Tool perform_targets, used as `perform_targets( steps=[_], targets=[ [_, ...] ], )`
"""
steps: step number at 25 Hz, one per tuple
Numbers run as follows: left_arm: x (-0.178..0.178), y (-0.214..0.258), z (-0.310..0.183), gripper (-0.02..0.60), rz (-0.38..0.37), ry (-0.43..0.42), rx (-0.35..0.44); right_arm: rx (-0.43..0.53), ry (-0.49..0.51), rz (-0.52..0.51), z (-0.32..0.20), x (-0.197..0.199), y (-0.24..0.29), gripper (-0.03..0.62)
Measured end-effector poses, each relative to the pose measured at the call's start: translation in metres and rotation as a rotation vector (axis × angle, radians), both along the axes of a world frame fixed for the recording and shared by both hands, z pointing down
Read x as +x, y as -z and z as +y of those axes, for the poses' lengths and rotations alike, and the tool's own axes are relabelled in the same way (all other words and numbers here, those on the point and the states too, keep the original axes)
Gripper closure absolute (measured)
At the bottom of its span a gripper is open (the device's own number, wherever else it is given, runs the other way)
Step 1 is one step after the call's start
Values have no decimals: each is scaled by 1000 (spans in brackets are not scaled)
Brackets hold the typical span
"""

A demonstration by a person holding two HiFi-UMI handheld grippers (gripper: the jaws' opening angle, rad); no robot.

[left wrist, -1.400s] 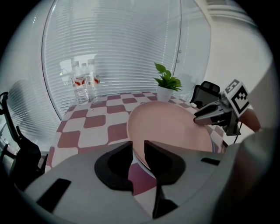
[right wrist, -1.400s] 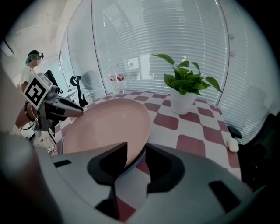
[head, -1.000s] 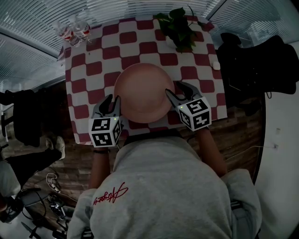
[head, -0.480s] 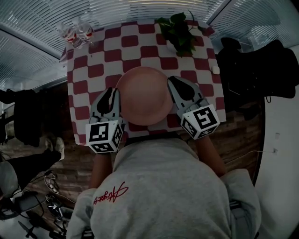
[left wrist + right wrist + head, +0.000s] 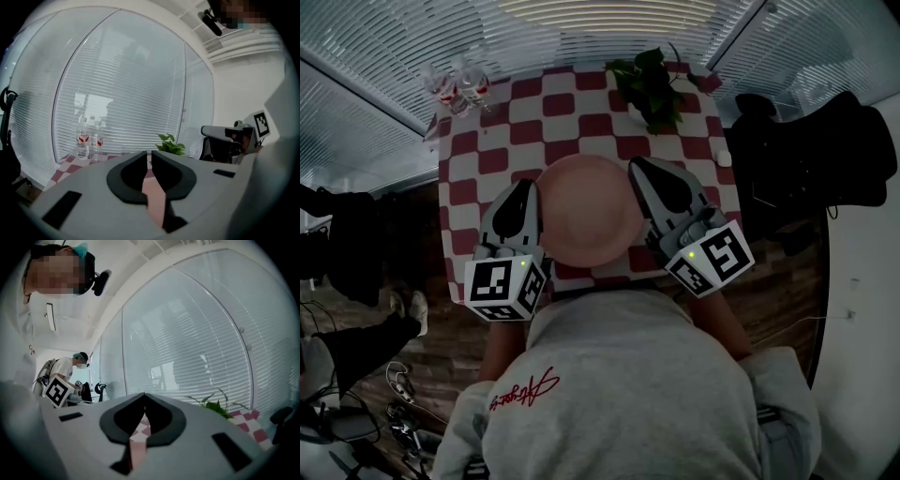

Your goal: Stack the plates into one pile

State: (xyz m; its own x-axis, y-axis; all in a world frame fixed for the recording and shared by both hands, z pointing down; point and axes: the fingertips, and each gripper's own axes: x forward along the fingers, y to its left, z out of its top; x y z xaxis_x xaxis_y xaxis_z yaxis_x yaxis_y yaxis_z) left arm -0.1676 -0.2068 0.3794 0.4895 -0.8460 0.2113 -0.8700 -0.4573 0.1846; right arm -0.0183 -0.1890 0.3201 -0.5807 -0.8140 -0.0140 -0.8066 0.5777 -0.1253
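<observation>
The left gripper [image 5: 525, 187] and right gripper [image 5: 640, 169] have lifted off the pile and just snapped closed on nothing. The pink plates [image 5: 586, 208] sit mid-frame on the checked table [image 5: 487, 150]. I think the stacking is done.

Plate [image 5: 586, 211]: round, salmon-pink, upright, flat on checked table [image 5: 487, 141], centred near its front edge; seen from above as one disc, layers not discernible
</observation>
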Motion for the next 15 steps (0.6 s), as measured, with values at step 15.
perform_targets(
  steps=[15],
  targets=[
    [29, 73, 1, 543, 49, -89, 124, 135, 39, -2, 1, -8, 56, 582]
  ],
)
